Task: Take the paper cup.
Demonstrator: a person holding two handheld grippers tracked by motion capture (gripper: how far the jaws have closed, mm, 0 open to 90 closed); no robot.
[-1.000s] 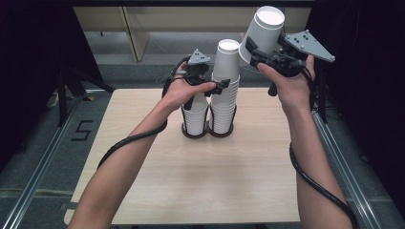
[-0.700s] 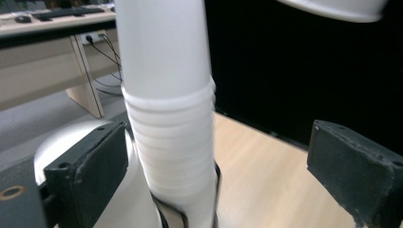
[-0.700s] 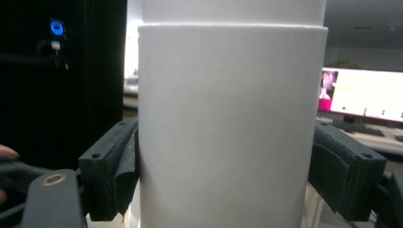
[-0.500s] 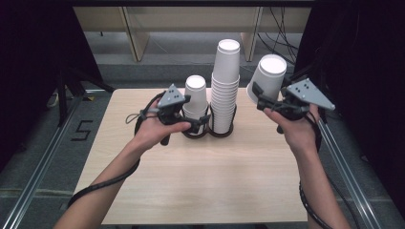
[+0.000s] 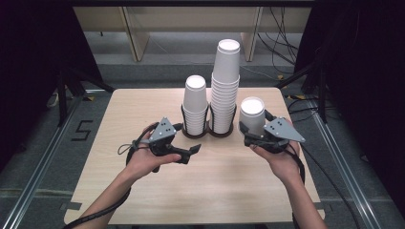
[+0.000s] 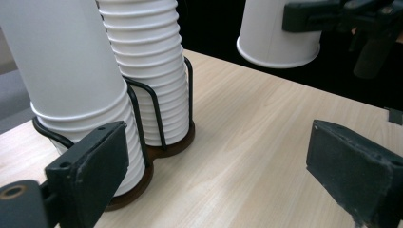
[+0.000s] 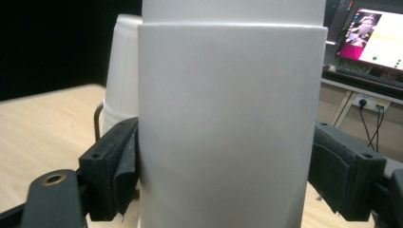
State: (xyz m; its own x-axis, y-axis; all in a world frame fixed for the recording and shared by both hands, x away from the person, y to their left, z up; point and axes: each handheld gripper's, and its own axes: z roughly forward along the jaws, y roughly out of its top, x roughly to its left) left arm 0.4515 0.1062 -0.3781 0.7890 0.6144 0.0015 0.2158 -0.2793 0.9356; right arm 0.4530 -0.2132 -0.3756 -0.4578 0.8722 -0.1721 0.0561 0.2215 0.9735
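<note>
Beside the two racked white paper cup stacks (image 5: 212,102), one inverted white paper cup (image 5: 252,114) was clamped by the right gripper (image 5: 260,130); the left gripper (image 5: 184,152) was held wide, empty; placement judged pending.

Two stacks of white paper cups stand upside down in one double wire holder (image 5: 208,125) at the desk's (image 5: 143,191) twelve o'clock: a shorter stack (image 5: 195,105) and a taller stack (image 5: 225,86), their cups too many to count. One single cup (image 5: 252,116) sits at three o'clock. Two grippers are present, one per hand.
</note>
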